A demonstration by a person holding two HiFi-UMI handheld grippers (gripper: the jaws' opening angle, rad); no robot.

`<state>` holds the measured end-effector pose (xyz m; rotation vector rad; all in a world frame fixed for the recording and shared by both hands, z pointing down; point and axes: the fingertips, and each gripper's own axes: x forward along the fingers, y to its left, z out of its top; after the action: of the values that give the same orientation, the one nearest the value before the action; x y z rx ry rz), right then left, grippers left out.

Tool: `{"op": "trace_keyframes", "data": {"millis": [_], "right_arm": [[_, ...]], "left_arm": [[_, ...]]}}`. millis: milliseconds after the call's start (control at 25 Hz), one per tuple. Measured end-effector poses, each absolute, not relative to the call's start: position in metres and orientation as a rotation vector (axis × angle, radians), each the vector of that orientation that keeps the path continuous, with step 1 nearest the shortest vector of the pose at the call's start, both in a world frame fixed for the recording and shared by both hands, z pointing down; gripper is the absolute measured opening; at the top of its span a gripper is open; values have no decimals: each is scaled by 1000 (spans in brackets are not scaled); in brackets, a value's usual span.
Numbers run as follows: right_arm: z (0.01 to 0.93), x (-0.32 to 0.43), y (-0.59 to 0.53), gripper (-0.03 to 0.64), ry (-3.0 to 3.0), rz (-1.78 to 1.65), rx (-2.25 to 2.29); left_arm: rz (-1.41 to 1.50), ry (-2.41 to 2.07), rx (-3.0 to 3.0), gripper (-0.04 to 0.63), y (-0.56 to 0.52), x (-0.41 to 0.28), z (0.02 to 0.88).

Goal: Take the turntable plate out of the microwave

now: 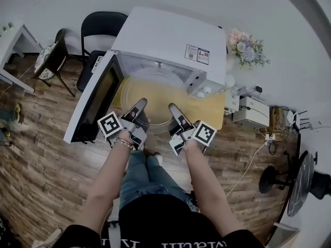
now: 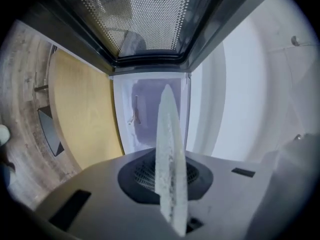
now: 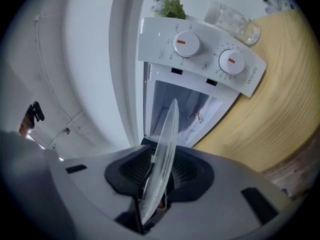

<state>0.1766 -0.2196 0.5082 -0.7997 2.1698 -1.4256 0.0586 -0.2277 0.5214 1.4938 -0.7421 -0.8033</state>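
A white microwave (image 1: 165,40) stands on a round yellow table (image 1: 211,111) with its door (image 1: 95,99) swung open to the left. The clear glass turntable plate (image 1: 155,94) hangs level at the mouth of the cavity, held between both grippers. My left gripper (image 1: 140,103) is shut on its left rim, and that rim (image 2: 170,149) shows edge-on between the jaws in the left gripper view (image 2: 167,176). My right gripper (image 1: 172,107) grips the right rim. The plate (image 3: 162,149) sits slightly tilted between the right gripper's jaws (image 3: 157,179), which stand a little apart.
Control dials (image 3: 200,54) sit on the microwave's right, with a drinking glass (image 3: 232,21) and flowers (image 1: 248,48) beyond. A black chair (image 1: 101,30) and a small side table (image 1: 51,58) stand at the back left. At the right are a white box (image 1: 251,110) and cables.
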Motion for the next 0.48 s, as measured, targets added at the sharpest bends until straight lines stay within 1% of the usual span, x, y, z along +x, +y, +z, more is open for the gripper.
{"op": "trace_keyframes", "data": {"millis": [240, 480], "right_arm": [[494, 179, -205, 103, 2255, -1353, -810], [465, 168, -189, 97, 2354, -1291, -695]], "left_arm": [[-829, -731, 1547, 34, -201, 65, 507], [-864, -648, 1631, 34, -177, 70, 484]]}}
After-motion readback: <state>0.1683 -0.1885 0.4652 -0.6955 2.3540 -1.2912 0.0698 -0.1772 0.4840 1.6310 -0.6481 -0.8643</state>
